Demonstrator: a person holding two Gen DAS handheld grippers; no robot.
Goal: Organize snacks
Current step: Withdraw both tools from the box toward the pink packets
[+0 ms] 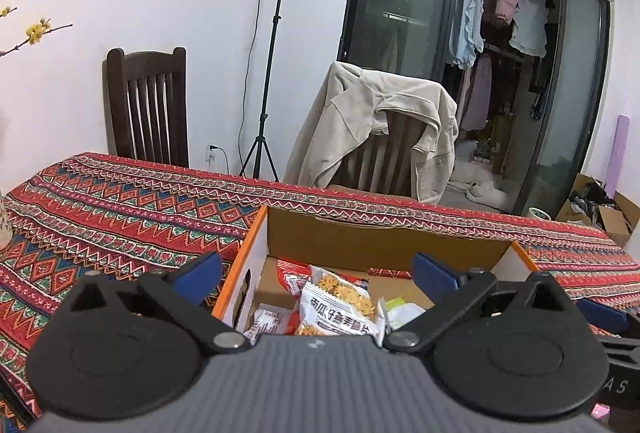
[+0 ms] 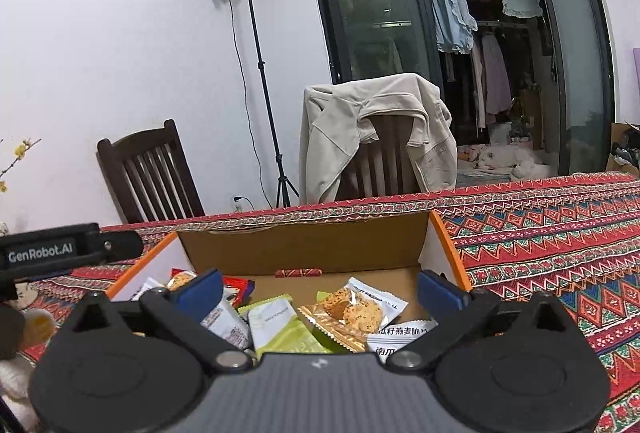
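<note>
Left wrist view: left gripper (image 1: 316, 271) at lower centre, spread wide, empty — poised above the cardboard box (image 1: 384, 239) where snack packets (image 1: 340, 307) collect.

Right wrist view: right gripper (image 2: 319, 287) at lower centre, likewise wide, empty — over green packet (image 2: 280, 329) inside the box.

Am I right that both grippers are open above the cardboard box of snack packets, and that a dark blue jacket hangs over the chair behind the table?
Not quite: the jacket is cream, not dark blue, as the right wrist view shows. The rest holds: the left gripper and right gripper are both open above the cardboard box of snack packets, and the jacket hangs over the chair behind the table.
</note>
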